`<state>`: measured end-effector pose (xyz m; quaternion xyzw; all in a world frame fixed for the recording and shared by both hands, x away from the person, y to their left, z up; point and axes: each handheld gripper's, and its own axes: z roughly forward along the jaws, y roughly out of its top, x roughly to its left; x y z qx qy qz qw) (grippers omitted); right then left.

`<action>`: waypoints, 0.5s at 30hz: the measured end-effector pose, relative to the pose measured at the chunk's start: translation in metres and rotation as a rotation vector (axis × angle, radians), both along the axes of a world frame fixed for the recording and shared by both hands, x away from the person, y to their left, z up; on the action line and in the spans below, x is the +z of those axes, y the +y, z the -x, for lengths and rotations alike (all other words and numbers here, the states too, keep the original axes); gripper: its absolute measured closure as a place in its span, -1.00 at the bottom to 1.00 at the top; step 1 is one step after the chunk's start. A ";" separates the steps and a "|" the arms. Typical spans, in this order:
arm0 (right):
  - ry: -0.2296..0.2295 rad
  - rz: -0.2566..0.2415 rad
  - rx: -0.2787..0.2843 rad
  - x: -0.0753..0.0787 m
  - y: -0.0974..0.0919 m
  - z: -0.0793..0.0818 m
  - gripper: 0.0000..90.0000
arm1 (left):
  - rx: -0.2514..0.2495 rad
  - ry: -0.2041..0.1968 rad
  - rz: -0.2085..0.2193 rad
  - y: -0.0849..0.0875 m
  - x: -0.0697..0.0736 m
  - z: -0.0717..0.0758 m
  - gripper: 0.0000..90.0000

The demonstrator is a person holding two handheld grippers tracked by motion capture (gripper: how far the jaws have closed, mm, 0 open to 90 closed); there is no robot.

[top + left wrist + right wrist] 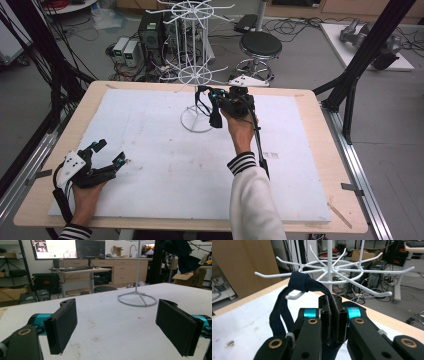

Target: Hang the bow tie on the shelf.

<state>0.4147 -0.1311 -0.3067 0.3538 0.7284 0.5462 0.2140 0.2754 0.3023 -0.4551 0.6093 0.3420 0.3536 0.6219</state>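
Note:
A white wire rack (192, 75) with radiating hooks stands on a ring base at the back middle of the white board (150, 190). My right gripper (218, 98) is beside its lower tier, shut on a dark navy cloth loop (215, 119). In the right gripper view the pads (327, 315) pinch the cloth loop (299, 282), and its top wraps over the upturned tip of one lower hook (291, 296) of the rack (329, 267). My left gripper (111, 152) rests on the board at the near left, open and with nothing in it (116, 325); the rack's base (136, 300) lies ahead of it.
The wooden table edge (320, 125) frames the board. Beyond the table a black stool (260, 47), computer boxes (150, 32) and cables sit on the floor. Black frame posts (360, 60) rise at the right, and cable bundles hang at the left.

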 end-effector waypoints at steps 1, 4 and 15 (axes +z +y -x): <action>-0.001 0.006 0.000 0.000 0.000 0.000 0.92 | 0.001 0.000 0.002 0.000 0.000 0.000 -0.61; 0.002 0.013 -0.004 0.000 -0.002 0.000 0.90 | 0.000 0.004 0.002 0.000 0.000 0.000 -0.61; 0.028 0.079 0.003 -0.005 -0.006 0.002 0.54 | 0.003 0.006 -0.004 0.000 0.000 0.000 -0.60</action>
